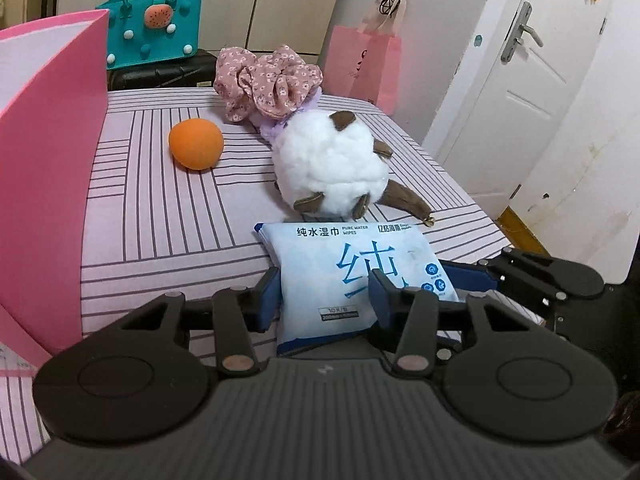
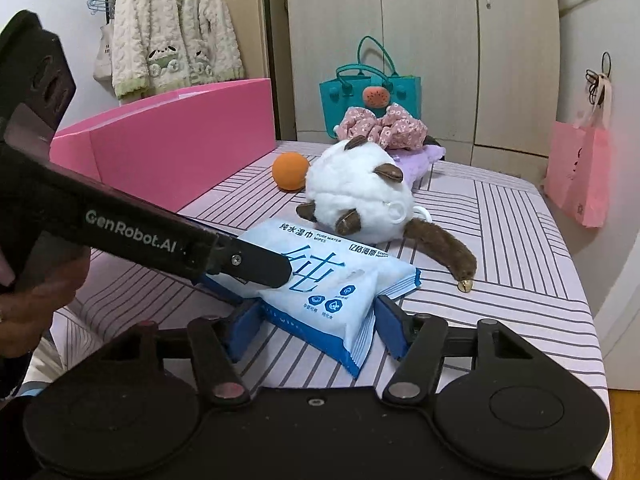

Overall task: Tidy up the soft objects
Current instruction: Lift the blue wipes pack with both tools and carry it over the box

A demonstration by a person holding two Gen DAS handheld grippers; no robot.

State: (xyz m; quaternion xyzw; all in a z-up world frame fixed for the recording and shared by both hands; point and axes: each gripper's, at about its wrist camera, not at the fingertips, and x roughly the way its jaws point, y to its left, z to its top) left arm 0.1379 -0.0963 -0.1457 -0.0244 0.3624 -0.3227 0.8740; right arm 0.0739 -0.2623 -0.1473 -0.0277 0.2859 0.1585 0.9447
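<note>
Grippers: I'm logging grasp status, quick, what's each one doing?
Left gripper: shut on the wipes pack.
Right gripper: straddling the same wipes pack; grip cannot be told.

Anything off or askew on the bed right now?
Nothing spilled or damaged. One oddity: both grippers straddle the same wet wipes pack, the left gripper and the right gripper, and the pack looks crumpled and lifted at one corner. The plush toy lies tipped on its side by the orange ball.
</note>
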